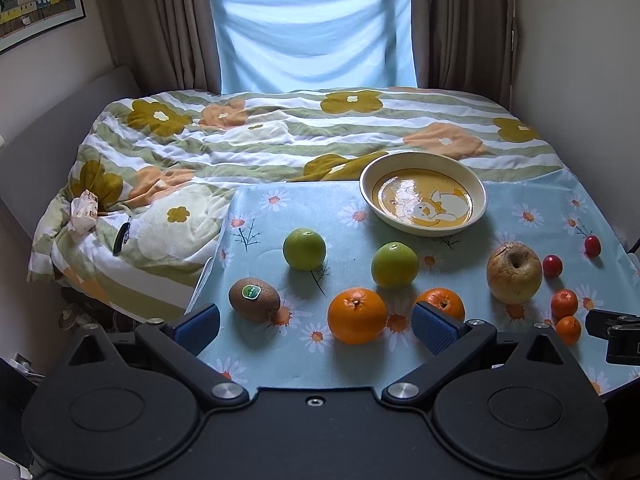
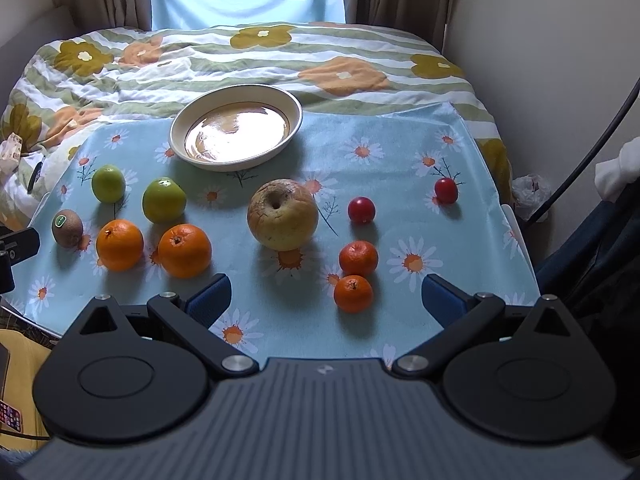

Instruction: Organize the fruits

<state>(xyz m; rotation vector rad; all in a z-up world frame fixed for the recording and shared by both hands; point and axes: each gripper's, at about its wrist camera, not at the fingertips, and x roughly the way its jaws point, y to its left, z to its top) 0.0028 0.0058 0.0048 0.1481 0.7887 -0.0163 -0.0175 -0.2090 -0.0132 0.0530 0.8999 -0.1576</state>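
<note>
Fruit lies loose on a light-blue daisy cloth (image 1: 280,208) (image 2: 380,184). A cream and yellow plate (image 1: 423,192) (image 2: 236,132) stands empty at the back. In front of it are two green apples (image 1: 304,249) (image 2: 164,200), two oranges (image 1: 357,315) (image 2: 185,250), a kiwi (image 1: 254,299) (image 2: 67,227), a wrinkled yellow apple (image 1: 514,272) (image 2: 282,214), two small tangerines (image 2: 353,293) (image 1: 564,303) and two small red fruits (image 2: 361,209) (image 1: 552,266). My left gripper (image 1: 316,326) is open just before an orange. My right gripper (image 2: 326,300) is open just before the tangerines. Both are empty.
A flowered quilt (image 1: 240,140) covers the bed behind the cloth. Brown curtains and a blue window sheet (image 1: 312,36) stand at the back. Walls close in on both sides. The cloth's left edge (image 1: 208,276) drops off beside the kiwi.
</note>
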